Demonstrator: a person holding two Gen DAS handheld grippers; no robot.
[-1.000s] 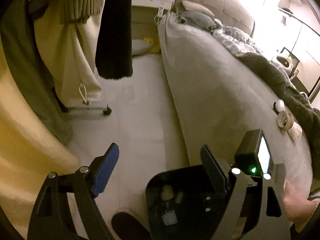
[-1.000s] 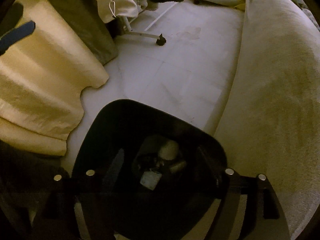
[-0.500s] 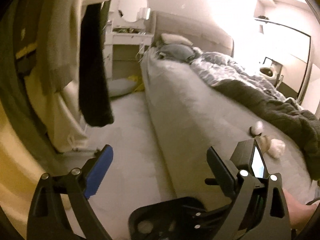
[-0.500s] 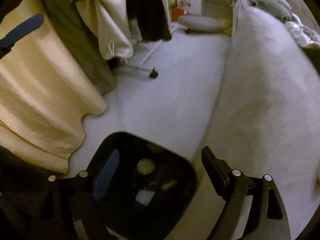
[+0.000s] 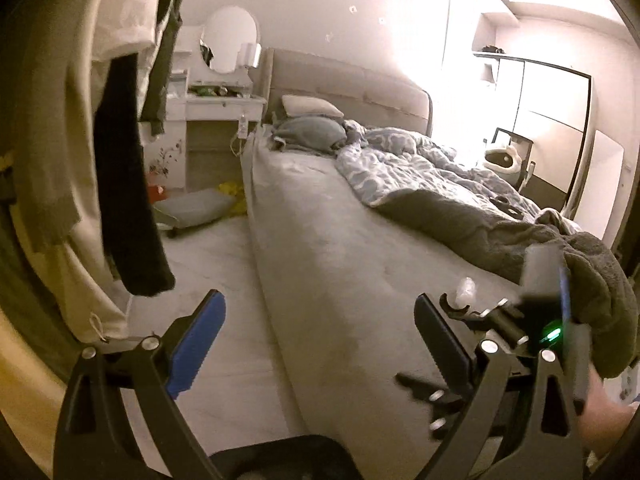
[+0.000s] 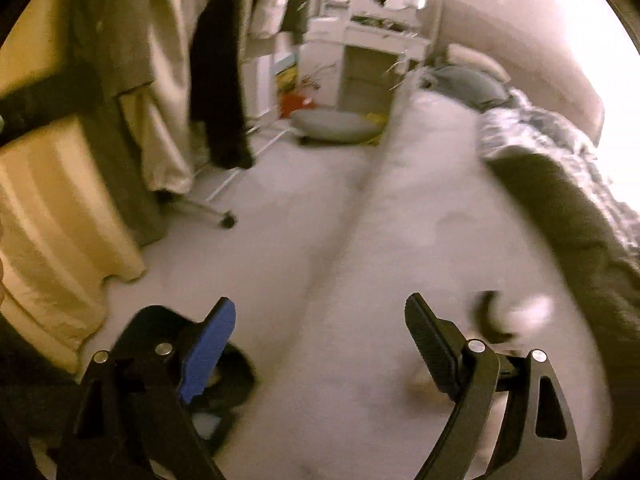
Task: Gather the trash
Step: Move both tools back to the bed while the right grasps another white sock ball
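Both grippers' fingers are held spread w/ nothing pinched: left gripper (image 5: 316, 340), right gripper (image 6: 320, 336). Some trash is seen in bin (image 6: 160, 332) by bed edge; pale scraps (image 6: 532, 308) left on bed (image 5: 360, 240), near blanket.

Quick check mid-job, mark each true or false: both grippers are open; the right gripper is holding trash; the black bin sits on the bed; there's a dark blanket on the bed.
1. Both grippers are open. True: left gripper and right gripper stand wide apart, empty.
2. The right gripper holds trash. False: nothing is between its jaws.
3. The black bin sits on the bed. False: it is on the floor beside the bed.
4. A dark blanket lies on the bed. True.
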